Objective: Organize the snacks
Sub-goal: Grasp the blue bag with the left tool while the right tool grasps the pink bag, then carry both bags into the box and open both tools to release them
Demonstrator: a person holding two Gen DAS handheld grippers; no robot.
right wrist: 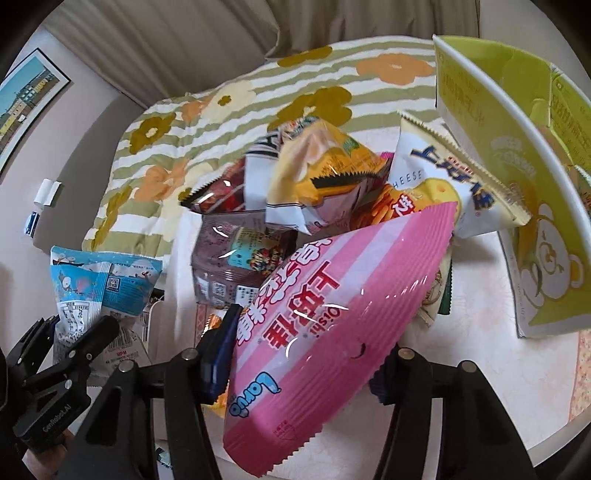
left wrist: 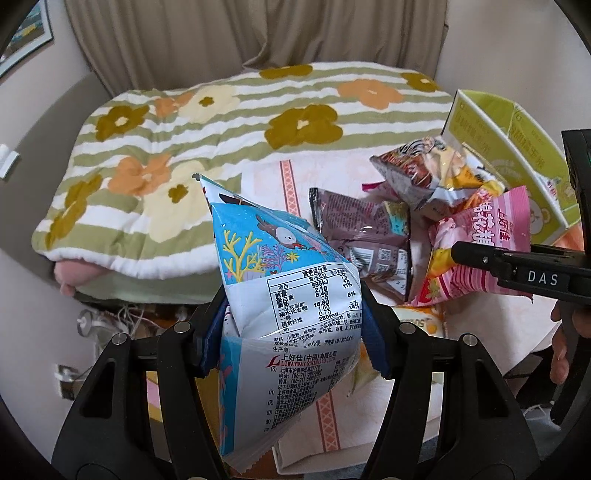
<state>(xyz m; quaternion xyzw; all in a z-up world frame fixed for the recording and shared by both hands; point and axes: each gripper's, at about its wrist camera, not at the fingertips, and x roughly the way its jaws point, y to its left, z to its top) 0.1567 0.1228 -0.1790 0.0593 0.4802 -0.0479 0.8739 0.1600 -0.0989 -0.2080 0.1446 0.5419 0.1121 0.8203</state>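
Ahead of both tools, a beige curtain [left wrist: 229,33] hangs in vertical folds across the far side of the room. Below it lies a quilted blanket [left wrist: 177,147], striped green and white with ochre, orange and cream flowers, its near edge draped over pink bedding [left wrist: 77,273]. To the left of the tools, a plain pale wall [right wrist: 77,122] carries a framed picture [right wrist: 26,96] of coloured buildings and a small white fitting [right wrist: 47,192]. Directly under the tools, a round table [right wrist: 491,317] bears a pale cloth with a pink patterned band [left wrist: 328,417]. Cables and a clear object [left wrist: 99,325] lie low beneath the blanket's edge. Lighting is soft and even.
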